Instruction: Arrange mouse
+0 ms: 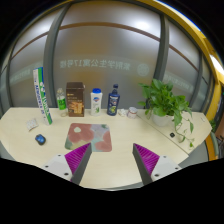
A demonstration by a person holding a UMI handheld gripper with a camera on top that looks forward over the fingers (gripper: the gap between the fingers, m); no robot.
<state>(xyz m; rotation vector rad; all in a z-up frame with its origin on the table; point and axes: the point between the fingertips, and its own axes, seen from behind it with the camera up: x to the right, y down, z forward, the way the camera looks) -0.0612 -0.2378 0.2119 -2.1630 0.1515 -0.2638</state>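
ahead: bare table (110, 135) | back: bottles (96, 101) | right: plant (165, 103)

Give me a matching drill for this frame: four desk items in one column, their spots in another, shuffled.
Things:
1. mouse
2. mouse pad
3. potted plant
4. dark bottle

Places:
A. far side of the desk, beyond the open fingers of the hand-held gripper
B. just ahead of the left finger
C. beyond the right finger, toward the desk's right end
D. left of the pad, near the desk's left end

Pairs: 1-D, 2-B, 3-C, 4-A
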